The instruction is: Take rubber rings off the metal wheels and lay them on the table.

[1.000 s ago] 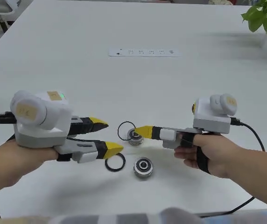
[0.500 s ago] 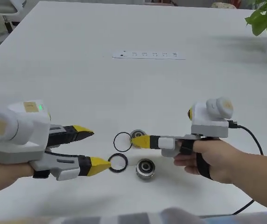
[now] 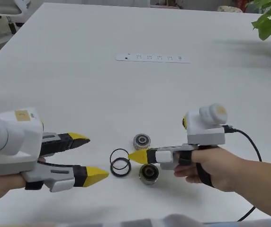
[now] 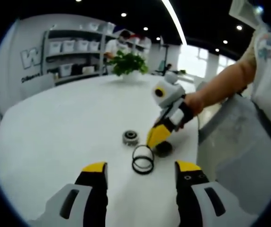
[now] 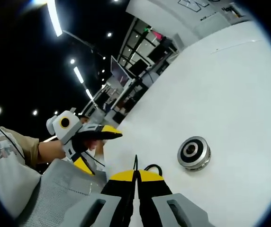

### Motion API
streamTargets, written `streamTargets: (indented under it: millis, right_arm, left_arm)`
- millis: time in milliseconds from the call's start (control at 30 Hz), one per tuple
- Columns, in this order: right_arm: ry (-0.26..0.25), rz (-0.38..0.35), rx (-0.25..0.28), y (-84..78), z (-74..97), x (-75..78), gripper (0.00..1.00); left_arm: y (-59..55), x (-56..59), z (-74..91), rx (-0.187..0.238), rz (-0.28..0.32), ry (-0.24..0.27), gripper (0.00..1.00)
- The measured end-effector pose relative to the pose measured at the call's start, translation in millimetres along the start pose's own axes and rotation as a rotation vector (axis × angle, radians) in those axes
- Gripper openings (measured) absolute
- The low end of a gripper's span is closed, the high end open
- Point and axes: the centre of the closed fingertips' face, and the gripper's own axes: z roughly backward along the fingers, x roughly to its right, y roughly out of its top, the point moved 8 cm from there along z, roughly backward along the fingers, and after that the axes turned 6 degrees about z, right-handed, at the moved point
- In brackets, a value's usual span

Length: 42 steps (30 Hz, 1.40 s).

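Two metal wheels stand on the white table [image 3: 78, 75]: one [image 3: 141, 141] farther off, one [image 3: 148, 172] nearer, partly under my right gripper [image 3: 134, 156]. That gripper is shut on a thin black rubber ring [image 3: 118, 154], which hangs low over a second ring [image 3: 121, 167] lying flat. In the right gripper view the held ring [image 5: 135, 163] rises edge-on from the shut jaws, with a wheel [image 5: 194, 152] to its right. My left gripper [image 3: 89, 156] stands open left of the rings, holding nothing. In the left gripper view the rings [image 4: 142, 160] lie ahead of the open jaws.
A white power strip [image 3: 152, 58] lies across the far middle of the table. A potted plant [image 3: 270, 21] stands at the far right corner. The right gripper's black cable [image 3: 249, 142] trails off to the right. A person stands by distant shelves [image 4: 69, 52].
The right gripper has carried the ring from the far wheel toward me, down beside the ring on the table. The left gripper has drawn back to the left, still open.
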Motion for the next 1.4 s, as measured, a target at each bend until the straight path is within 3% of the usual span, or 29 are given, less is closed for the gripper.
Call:
streamTargets:
  millis: [433, 900, 1100, 1400]
  right_arm:
    - [-0.046, 0.076, -0.078, -4.7, -5.5, 1.3, 0.0]
    - [-0.095, 0.138, -0.104, -4.5, -3.5, 3.6, 0.05]
    - [-0.11, 0.158, -0.088, -1.0, 0.7, 3.3, 0.12]
    - [-0.119, 0.187, -0.02, 12.1, 14.9, -5.5, 0.18]
  left_arm:
    - [-1.2, -0.5, 3.5, 0.002, 0.002, 0.009, 0.59]
    - [-2.0, -1.2, 5.1, -0.005, 0.001, 0.016, 0.59]
    - [-0.1, -0.8, 6.2, 0.0, -0.001, 0.02, 0.59]
    - [7.2, 2.2, 9.6, 0.013, -0.008, 0.023, 0.6]
